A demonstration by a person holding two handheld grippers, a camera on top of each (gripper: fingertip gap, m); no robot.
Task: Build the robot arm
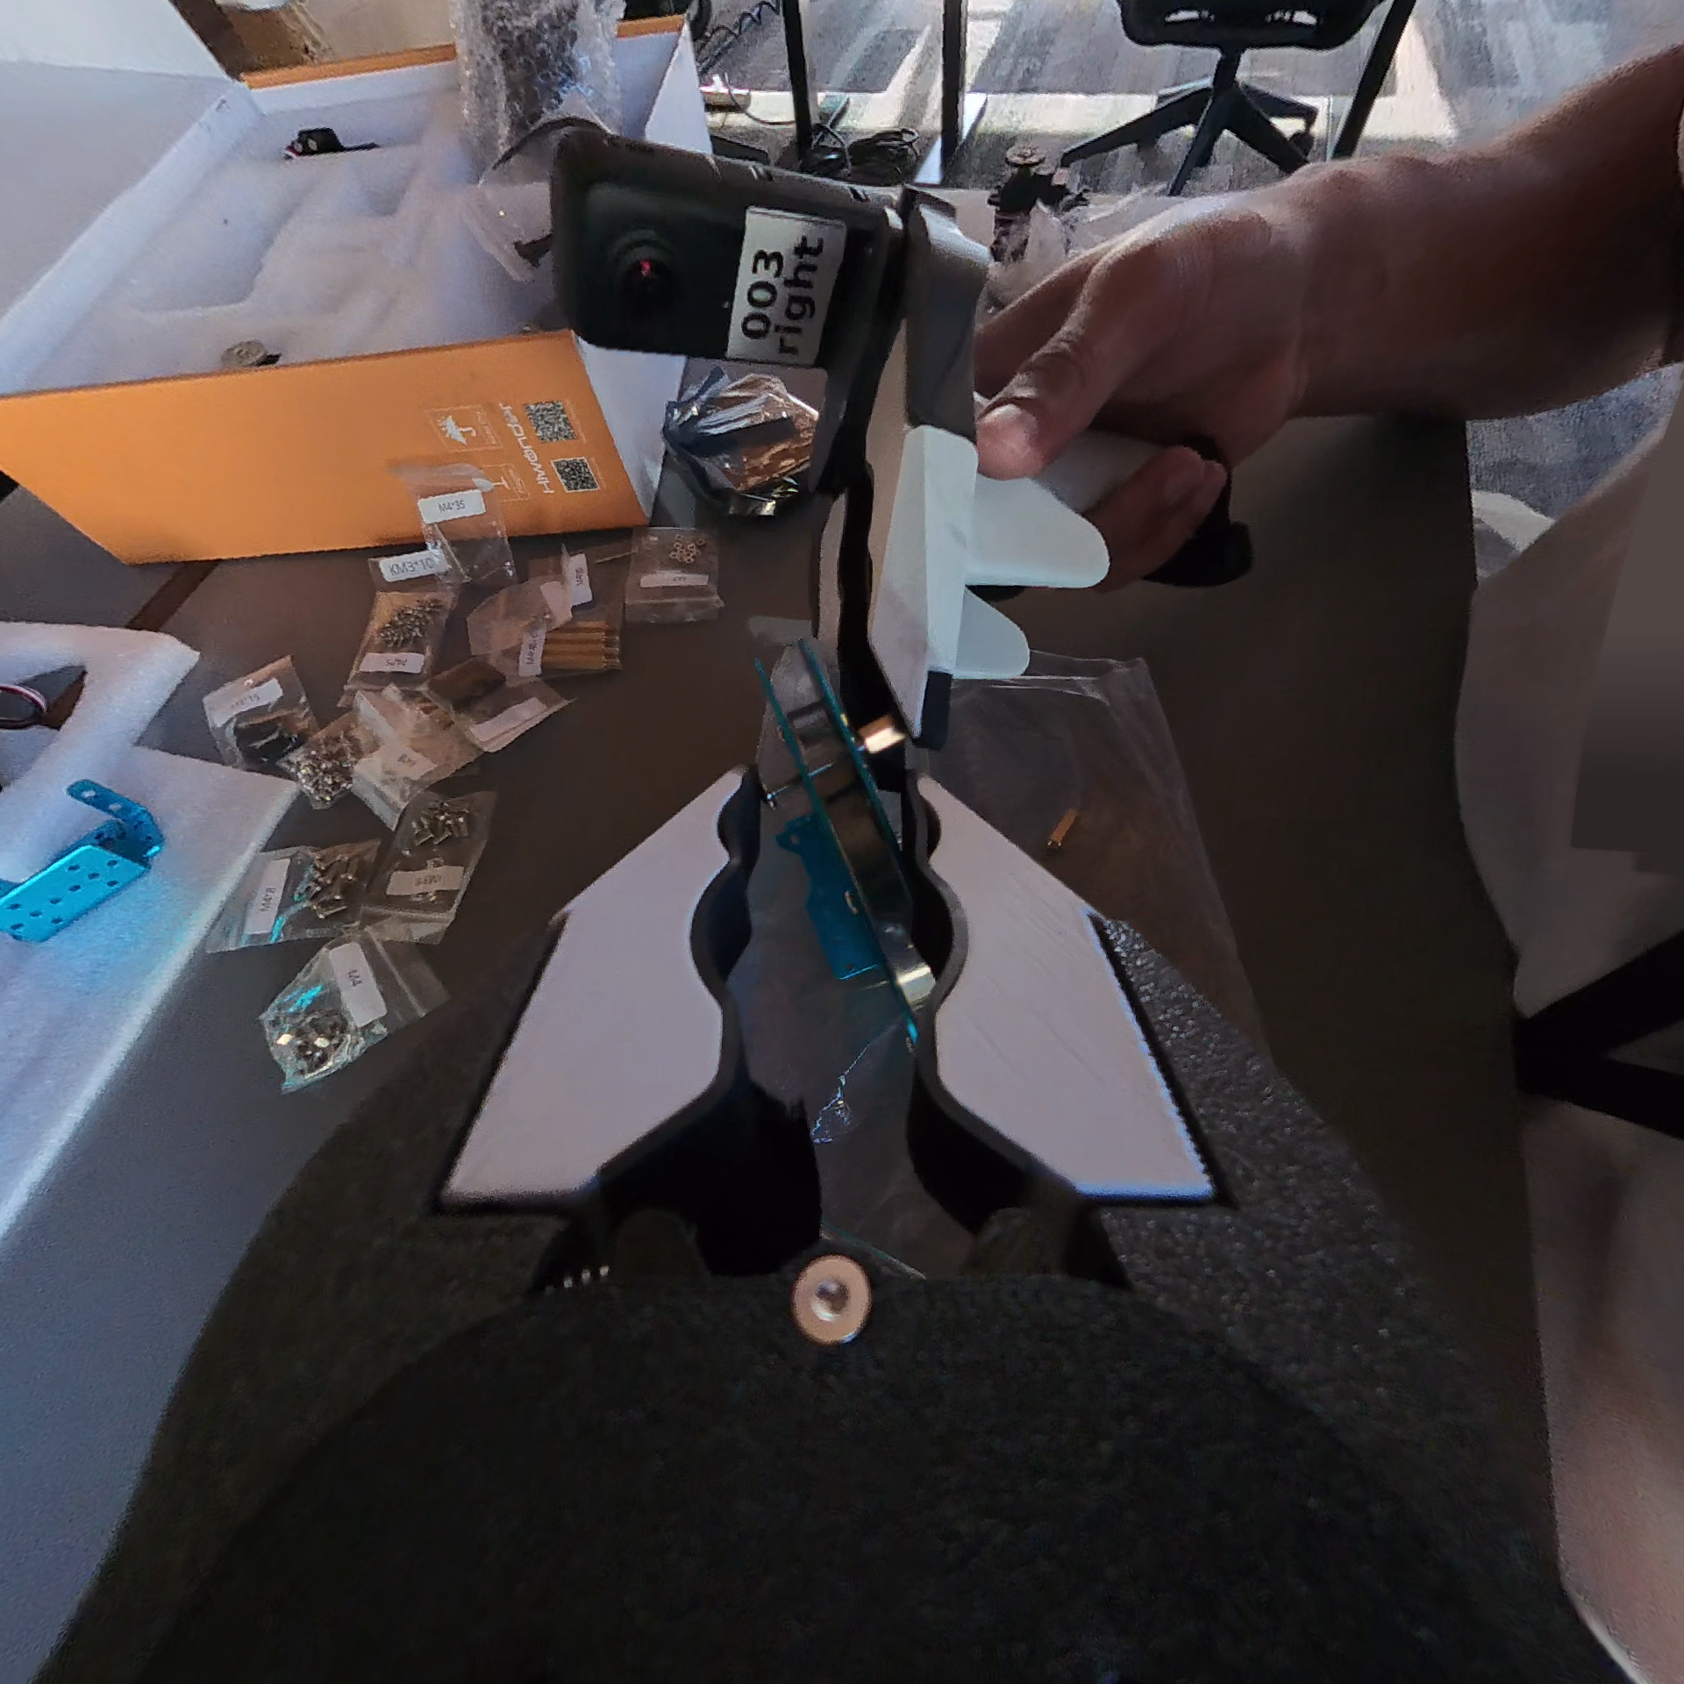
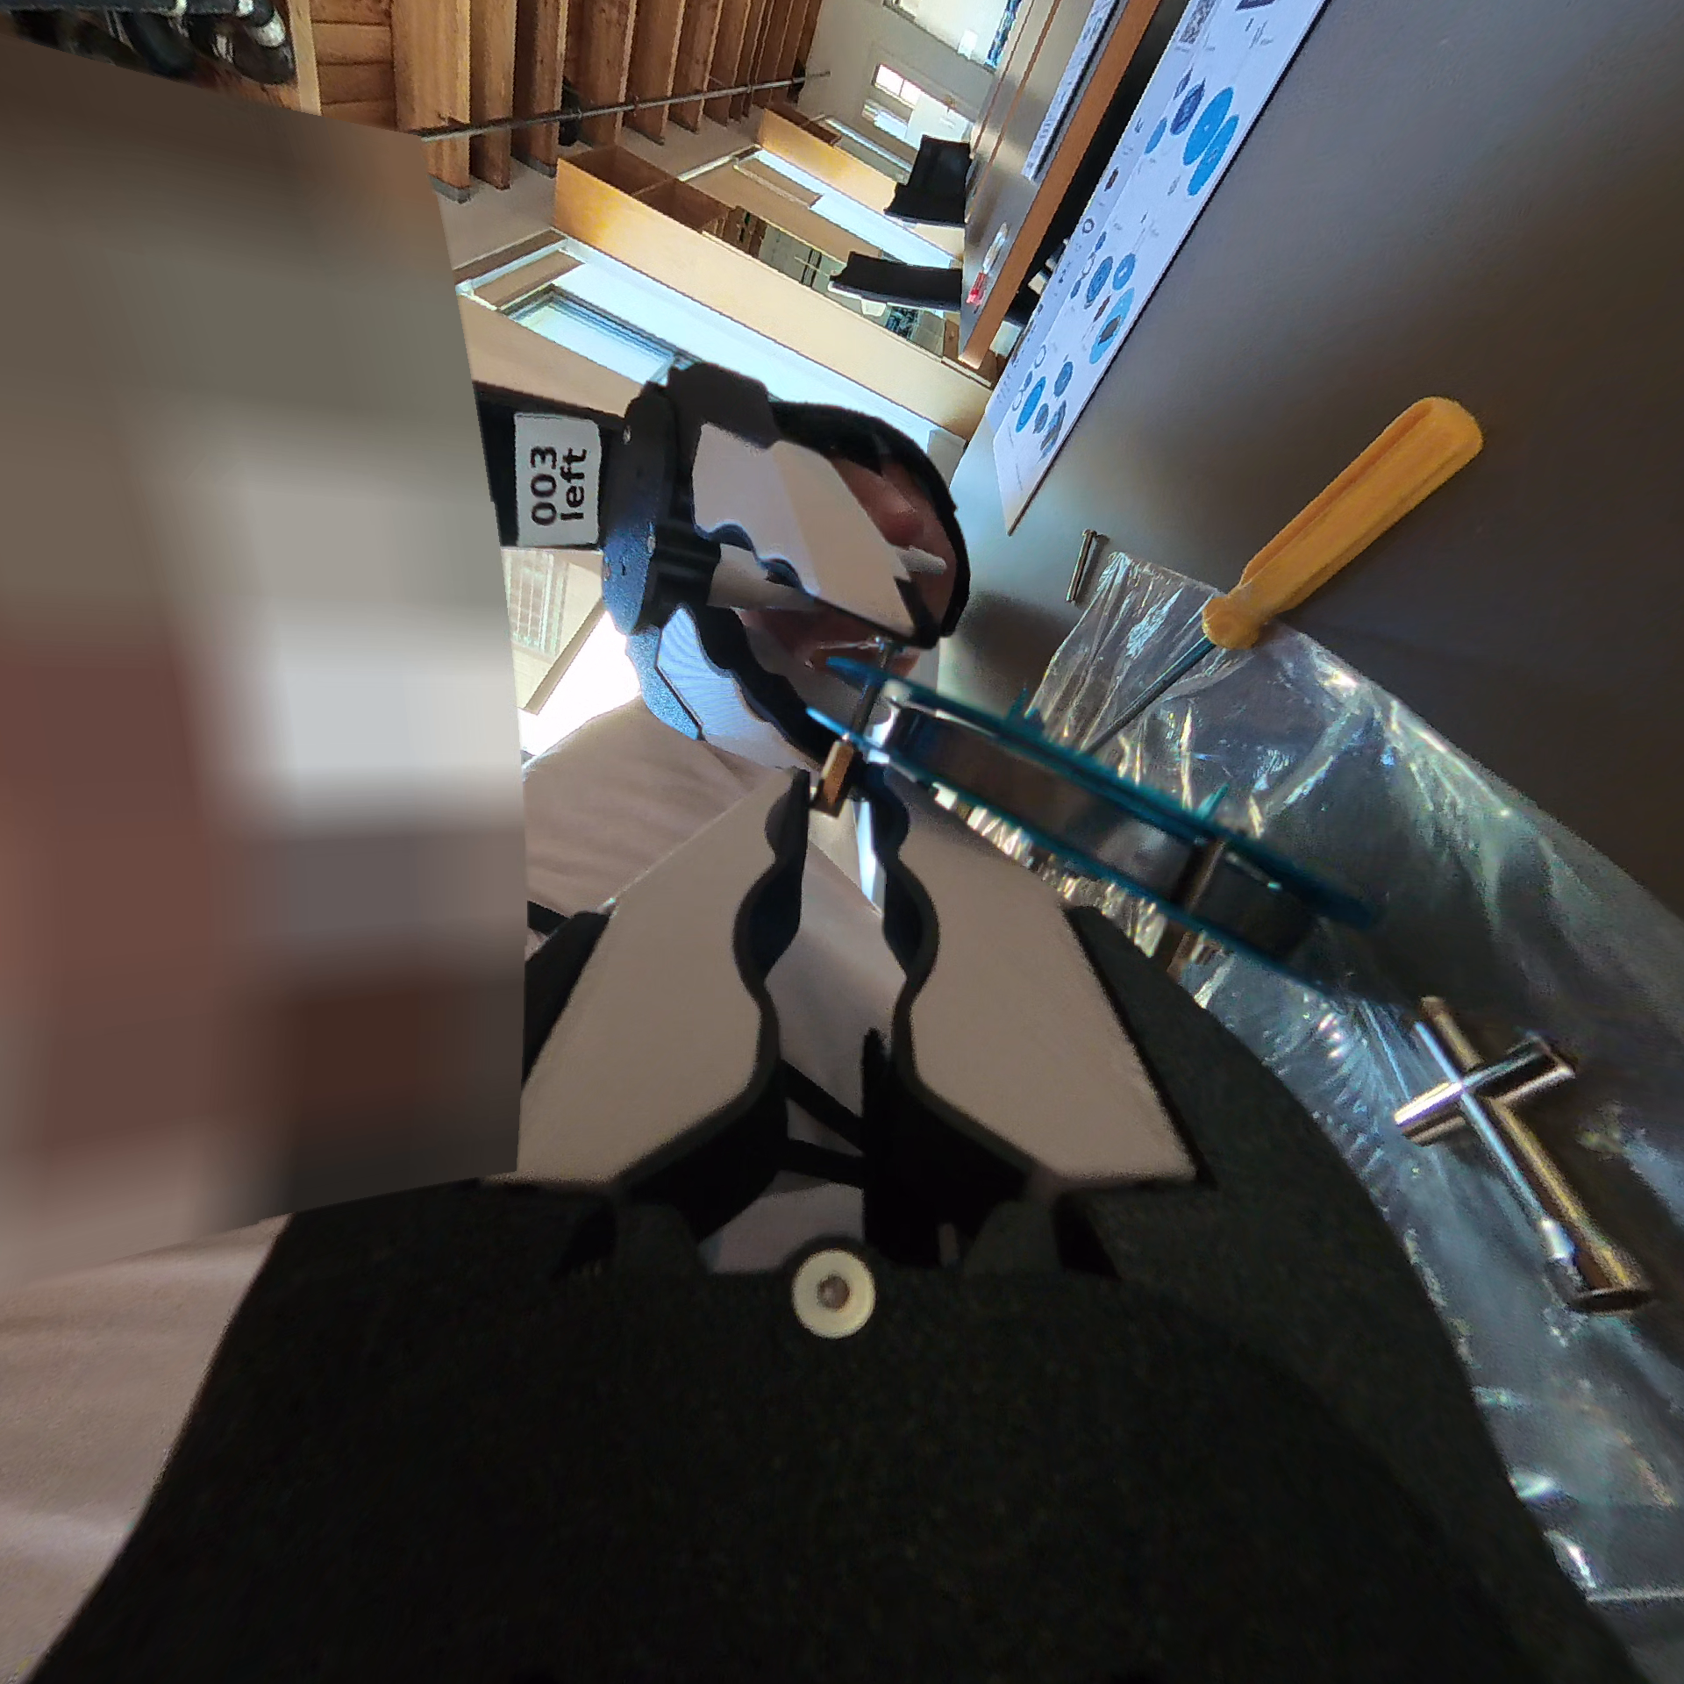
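My left gripper is shut on a blue plate assembly, two thin blue plates with a dark metal part between them, held edge-on above the table. My right gripper comes in from above and is shut on a small brass standoff at the assembly's top corner. The standoff and the right gripper, held by a hand, show in the left wrist view. In the right wrist view the assembly runs to the right and the left gripper is behind it.
Several small bags of screws lie left of the grippers, near an orange box. White foam holds a blue bracket. A loose standoff, a clear plastic bag, a yellow-handled screwdriver and a cross wrench lie on the dark table.
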